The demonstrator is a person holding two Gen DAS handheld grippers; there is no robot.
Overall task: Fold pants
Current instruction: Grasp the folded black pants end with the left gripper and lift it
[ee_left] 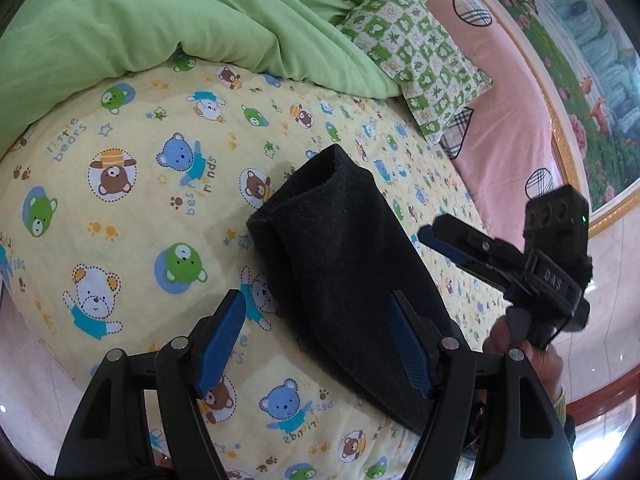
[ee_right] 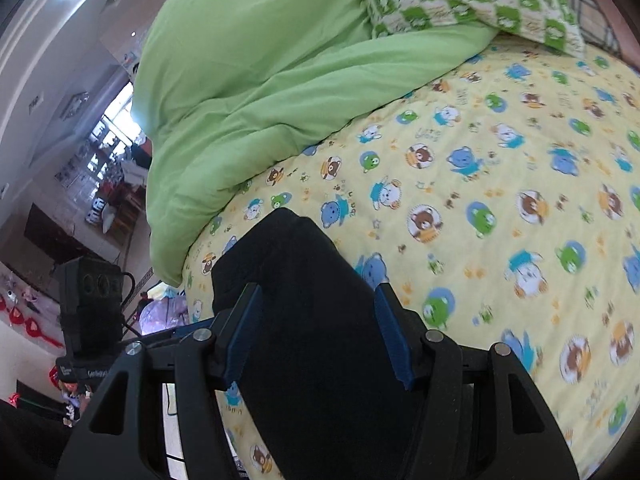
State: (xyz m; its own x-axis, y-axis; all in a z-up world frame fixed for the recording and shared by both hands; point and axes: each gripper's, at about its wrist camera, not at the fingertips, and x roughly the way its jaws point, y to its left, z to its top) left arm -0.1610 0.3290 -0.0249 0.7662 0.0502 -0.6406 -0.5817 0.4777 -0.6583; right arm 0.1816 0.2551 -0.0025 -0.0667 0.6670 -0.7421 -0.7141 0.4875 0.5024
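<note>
Open left tool [ee_left: 320,340] above folded black pants [ee_left: 340,248].

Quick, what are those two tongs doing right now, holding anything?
Left tongs: open and empty above the folded black pants.
Right tongs: open, above the pants, gripping nothing.

Bear-print yellow bed [ee_left: 132,240] bearing folded black pants [ee_left: 344,264], green duvet [ee_left: 160,20], checked pillow [ee_left: 420,68].

Black pants [ee_left: 344,264], bear-print yellow sheet [ee_left: 132,216]
</note>
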